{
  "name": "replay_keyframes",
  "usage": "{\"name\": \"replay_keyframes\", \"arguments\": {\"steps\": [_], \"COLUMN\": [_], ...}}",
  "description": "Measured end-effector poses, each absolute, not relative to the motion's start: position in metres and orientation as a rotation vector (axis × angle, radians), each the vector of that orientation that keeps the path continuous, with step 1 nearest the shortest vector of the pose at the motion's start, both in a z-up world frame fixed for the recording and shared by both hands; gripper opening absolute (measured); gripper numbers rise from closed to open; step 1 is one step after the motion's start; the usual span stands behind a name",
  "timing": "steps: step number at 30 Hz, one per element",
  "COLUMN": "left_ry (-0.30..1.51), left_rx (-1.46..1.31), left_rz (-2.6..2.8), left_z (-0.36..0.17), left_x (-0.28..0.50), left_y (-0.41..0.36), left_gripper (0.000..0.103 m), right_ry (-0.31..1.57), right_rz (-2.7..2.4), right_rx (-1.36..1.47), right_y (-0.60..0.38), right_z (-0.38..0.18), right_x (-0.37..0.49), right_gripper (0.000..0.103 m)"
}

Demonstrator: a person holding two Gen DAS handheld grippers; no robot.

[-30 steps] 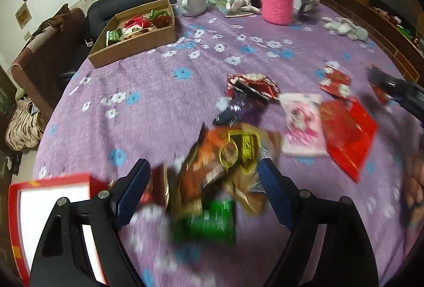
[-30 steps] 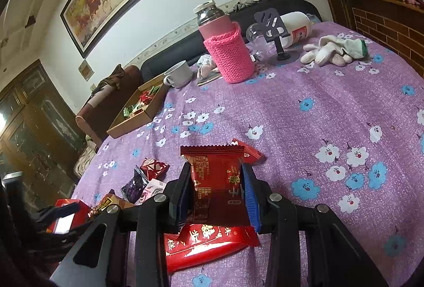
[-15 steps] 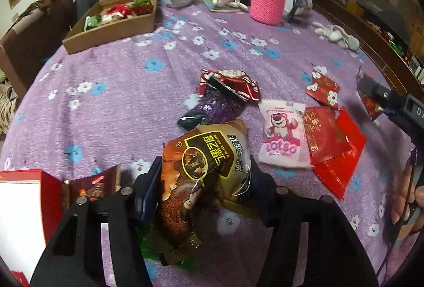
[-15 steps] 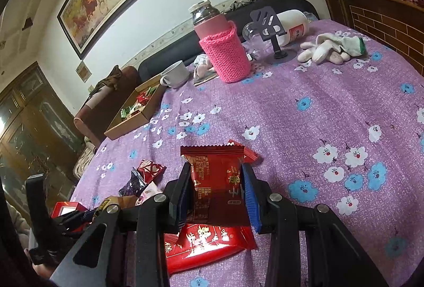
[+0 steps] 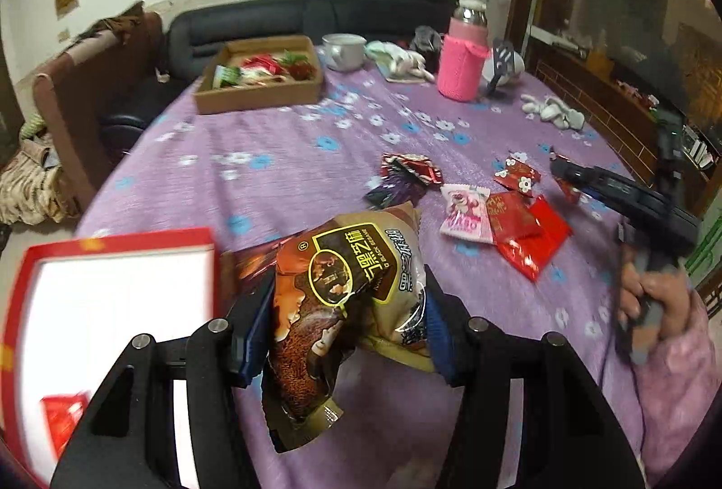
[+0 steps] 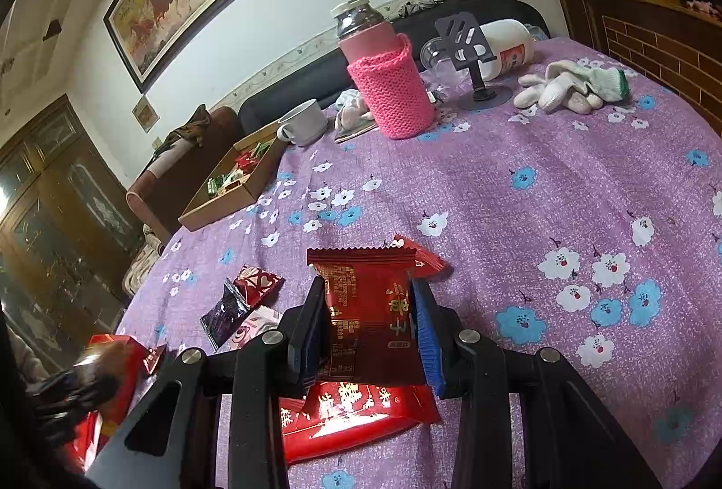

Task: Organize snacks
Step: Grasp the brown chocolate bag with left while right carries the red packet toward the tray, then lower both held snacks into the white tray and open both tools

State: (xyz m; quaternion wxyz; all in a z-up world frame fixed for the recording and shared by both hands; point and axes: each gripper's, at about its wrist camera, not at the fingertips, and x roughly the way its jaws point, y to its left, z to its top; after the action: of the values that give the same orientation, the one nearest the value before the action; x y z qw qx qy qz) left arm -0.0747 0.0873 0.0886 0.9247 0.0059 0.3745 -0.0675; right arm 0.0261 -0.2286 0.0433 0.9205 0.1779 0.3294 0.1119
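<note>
Your left gripper (image 5: 347,322) has its jaws pinching a crinkled brown and orange black-sesame snack bag (image 5: 343,299), lifted clear of the bench (image 5: 280,182), which is covered in a purple cloth with blue and white flowers. The bag hangs tilted between the blue pads, its lower end drooping below them. Just to the left of it sits a red-rimmed box with a white inside (image 5: 113,299), at the near left edge of the bench; a small red packet (image 5: 63,417) lies in its near corner.

Your right gripper (image 6: 370,326) has its jaws pinching a dark red rectangular snack packet with gold lettering (image 6: 365,308), held upright just above a larger bright red packet (image 6: 347,412) that lies flat on the cloth. Another small red packet (image 6: 424,259) peeks out just behind the held one.

From the left view, loose snacks lie to the right of centre: a pink and white bear-print packet (image 5: 465,211) touching the red packets (image 5: 528,236), a dark purple wrapper (image 5: 390,191) beside a red heart-print wrapper (image 5: 410,166), and a small red flower-print packet (image 5: 516,177) farther right.

At the far left stands an open brown cardboard tray (image 5: 259,94) that already holds red and green snacks. Near it are a white mug (image 5: 343,51) and, farther right, a flask in a pink knitted sleeve (image 5: 462,60), with white gloves (image 6: 568,85) at the far right.
</note>
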Motion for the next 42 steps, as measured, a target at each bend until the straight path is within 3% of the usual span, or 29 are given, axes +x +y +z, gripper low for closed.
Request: {"name": "replay_keyframes", "arguments": {"steps": [12,26,42], "left_ry": [0.701,0.723,0.753], "left_rx": [-0.04,-0.133,-0.09], "left_rz": [0.0,0.134,0.199], "left_z": [0.098,0.077,0.058], "left_x": [-0.158,-0.18,-0.183], "left_y": [0.174,0.248,0.274], "left_gripper": [0.056,0.056,0.057], "right_ry": [0.668,0.806,0.845], "right_rz": [0.231,0.84,0.913], "right_rx": [0.28,0.3,0.177], "right_y": [-0.202,0.019,0.106], "right_z": [0.052,0.061,0.057], "right_x": [0.012,-0.06,-0.091], "right_gripper": [0.037,0.036,0.037]}}
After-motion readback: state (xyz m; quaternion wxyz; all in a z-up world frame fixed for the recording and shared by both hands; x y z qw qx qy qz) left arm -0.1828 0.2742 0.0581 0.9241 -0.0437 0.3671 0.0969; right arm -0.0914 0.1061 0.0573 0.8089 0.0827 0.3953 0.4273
